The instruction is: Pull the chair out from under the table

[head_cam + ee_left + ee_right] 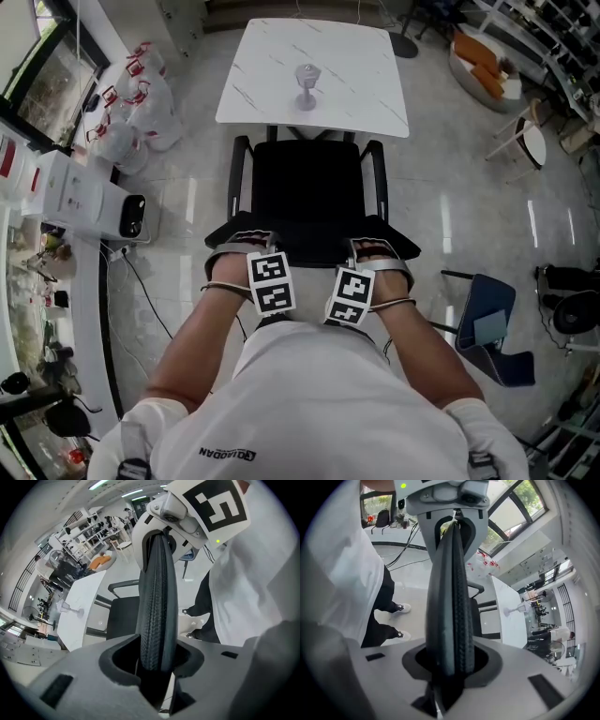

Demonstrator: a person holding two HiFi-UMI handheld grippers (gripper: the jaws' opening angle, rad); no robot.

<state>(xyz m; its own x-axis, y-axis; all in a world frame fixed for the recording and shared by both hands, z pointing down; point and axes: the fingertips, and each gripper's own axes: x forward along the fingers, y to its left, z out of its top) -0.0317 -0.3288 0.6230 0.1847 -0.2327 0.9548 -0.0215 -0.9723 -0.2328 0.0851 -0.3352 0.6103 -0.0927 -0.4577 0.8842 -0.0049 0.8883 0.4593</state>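
Note:
A black chair (309, 192) stands with its seat front under the white marble table (361, 89). My two grippers straddle the top edge of its backrest (309, 251). The left gripper (246, 246) is near the left corner and the right gripper (380, 251) near the right corner. In the left gripper view the ribbed backrest edge (157, 597) runs up through the left gripper (157, 667), with a sliver of floor showing beside it. In the right gripper view the backrest edge (450, 597) fills the right gripper (450, 667) tightly. Both grippers point steeply down.
A stemmed glass (307, 84) stands on the table. White bags (131, 112), a white appliance (103, 211) and floor cables lie to the left. A blue chair (487, 323) stands at the right, a white stool (530, 136) further back. The person stands right behind the chair.

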